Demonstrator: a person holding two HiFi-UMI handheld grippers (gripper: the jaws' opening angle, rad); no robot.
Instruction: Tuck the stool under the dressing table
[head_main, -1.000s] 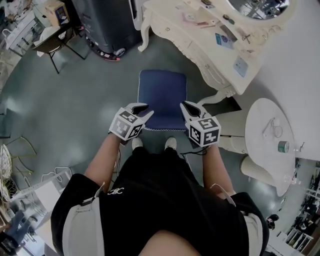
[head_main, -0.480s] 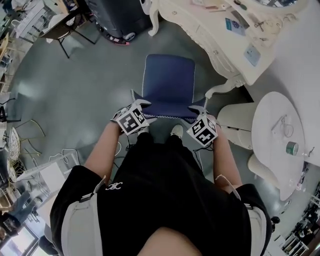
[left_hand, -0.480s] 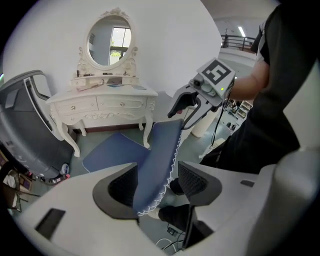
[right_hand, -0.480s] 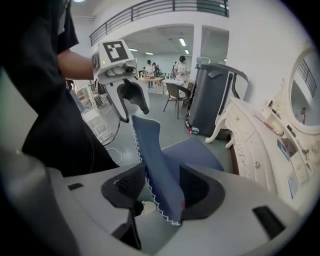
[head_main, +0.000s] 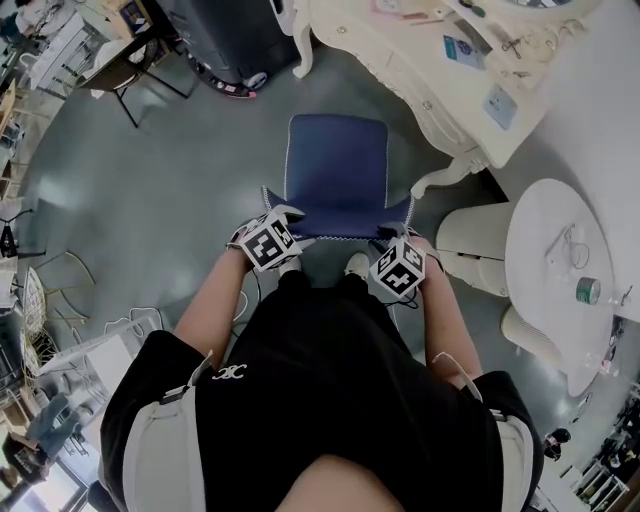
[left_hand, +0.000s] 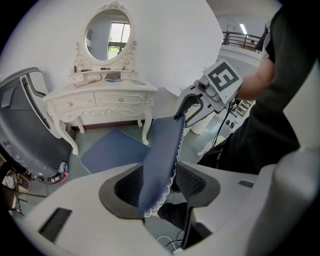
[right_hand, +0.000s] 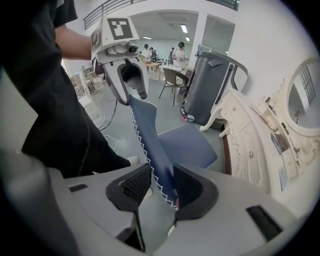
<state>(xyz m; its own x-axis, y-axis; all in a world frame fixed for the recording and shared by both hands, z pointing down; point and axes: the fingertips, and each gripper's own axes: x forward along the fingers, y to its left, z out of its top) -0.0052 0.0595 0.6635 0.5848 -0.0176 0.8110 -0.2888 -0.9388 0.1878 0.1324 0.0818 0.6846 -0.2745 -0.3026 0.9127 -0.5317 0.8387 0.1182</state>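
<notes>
The stool (head_main: 337, 160) has a blue seat and a low blue upright panel with white trim (left_hand: 162, 150) along its near edge; it stands on the floor in front of the cream dressing table (head_main: 400, 70), not under it. My left gripper (head_main: 290, 215) straddles the panel's left end and my right gripper (head_main: 395, 235) its right end. In the left gripper view the panel passes between the pads with a gap on one side. In the right gripper view the panel (right_hand: 155, 150) leans on one pad, clear of the other. Both jaws have just been closing.
A round white side table (head_main: 555, 260) with a bottle (head_main: 588, 290) stands at the right. A dark grey bulky unit (head_main: 220, 40) sits left of the dressing table, a chair (head_main: 110, 80) beyond it. My shoes (head_main: 355, 263) are just behind the stool.
Both grippers came down and forward from above the stool's near side onto its raised blue panel. Their jaws now stand astride it. The stool has not moved.
</notes>
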